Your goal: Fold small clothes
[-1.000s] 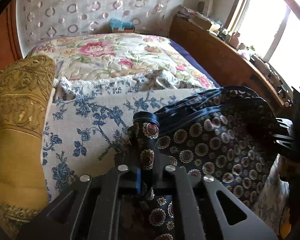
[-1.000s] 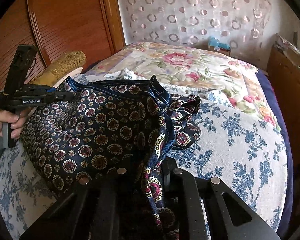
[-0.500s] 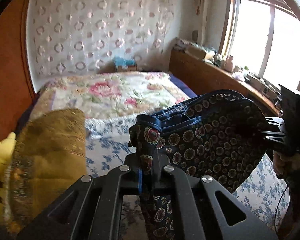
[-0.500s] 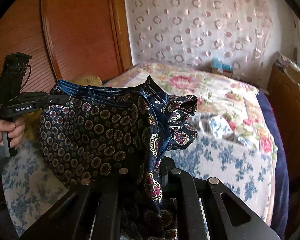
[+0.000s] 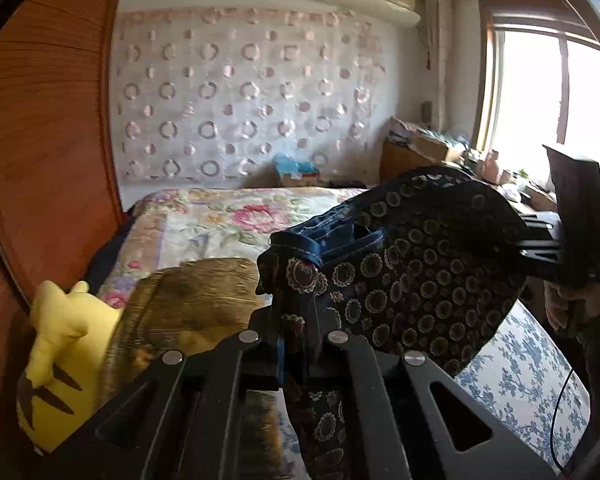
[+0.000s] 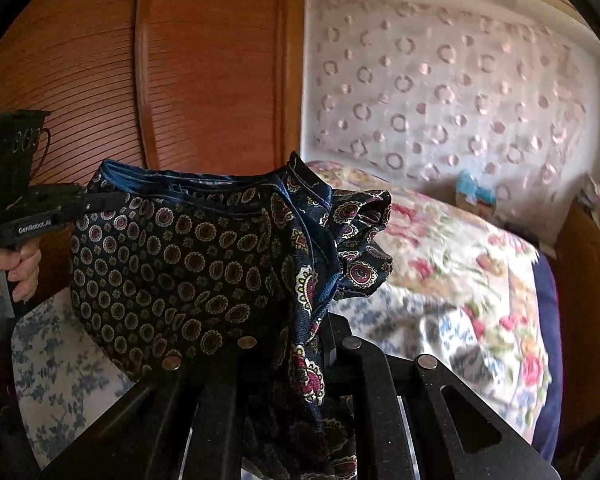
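A small dark navy garment (image 5: pixel 420 280) with a round medallion print and a blue waistband hangs in the air between my two grippers, above the bed. My left gripper (image 5: pixel 296 344) is shut on one end of its waistband. My right gripper (image 6: pixel 320 344) is shut on the other end, where the cloth bunches up. The garment (image 6: pixel 172 264) sags in a curve between them. Each gripper shows in the other's view, the right one (image 5: pixel 540 248) at the right edge and the left one (image 6: pixel 72 204) at the left edge.
The bed has a blue-flowered white sheet (image 5: pixel 520 368) near me and a pink floral quilt (image 5: pixel 236 216) further back. A gold pillow (image 5: pixel 188 300) and a yellow plush toy (image 5: pixel 60 356) lie at the left. A wooden wardrobe (image 6: pixel 180 80) and a cluttered wooden ledge (image 5: pixel 428 152) flank the bed.
Both grippers have lifted the garment up off the bed sheet; it now hangs higher in the air, and both views tilt up toward the wall.
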Demonstrator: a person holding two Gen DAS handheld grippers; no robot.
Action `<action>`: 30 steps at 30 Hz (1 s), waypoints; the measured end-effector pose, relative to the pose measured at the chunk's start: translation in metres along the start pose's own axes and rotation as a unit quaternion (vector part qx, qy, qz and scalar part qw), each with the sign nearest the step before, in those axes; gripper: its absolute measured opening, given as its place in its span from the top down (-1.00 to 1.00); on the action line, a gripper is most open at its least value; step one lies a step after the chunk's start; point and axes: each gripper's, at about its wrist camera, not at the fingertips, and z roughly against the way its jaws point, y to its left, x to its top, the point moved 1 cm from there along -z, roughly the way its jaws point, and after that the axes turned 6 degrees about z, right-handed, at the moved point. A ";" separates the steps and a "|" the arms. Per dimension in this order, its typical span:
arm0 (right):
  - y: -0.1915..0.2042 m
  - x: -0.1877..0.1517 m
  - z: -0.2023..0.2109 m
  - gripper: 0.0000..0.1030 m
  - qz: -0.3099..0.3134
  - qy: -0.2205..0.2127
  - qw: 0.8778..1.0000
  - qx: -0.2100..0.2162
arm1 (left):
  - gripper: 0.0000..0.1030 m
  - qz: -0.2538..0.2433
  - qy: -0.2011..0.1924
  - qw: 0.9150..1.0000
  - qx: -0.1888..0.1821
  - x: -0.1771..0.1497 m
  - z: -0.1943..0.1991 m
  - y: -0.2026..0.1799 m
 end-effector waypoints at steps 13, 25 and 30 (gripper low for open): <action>0.016 0.087 -0.093 0.79 0.145 0.005 0.987 0.061 | 0.89 0.059 -0.043 0.993 0.087 -0.038 0.043 0.064; 0.048 0.118 -0.231 0.66 0.174 0.018 0.980 0.097 | 0.89 0.129 0.003 0.983 0.133 -0.093 0.030 0.108; 0.027 0.112 -0.241 -0.02 0.121 0.005 0.989 0.087 | 0.89 0.131 0.014 0.981 0.141 -0.099 0.026 0.110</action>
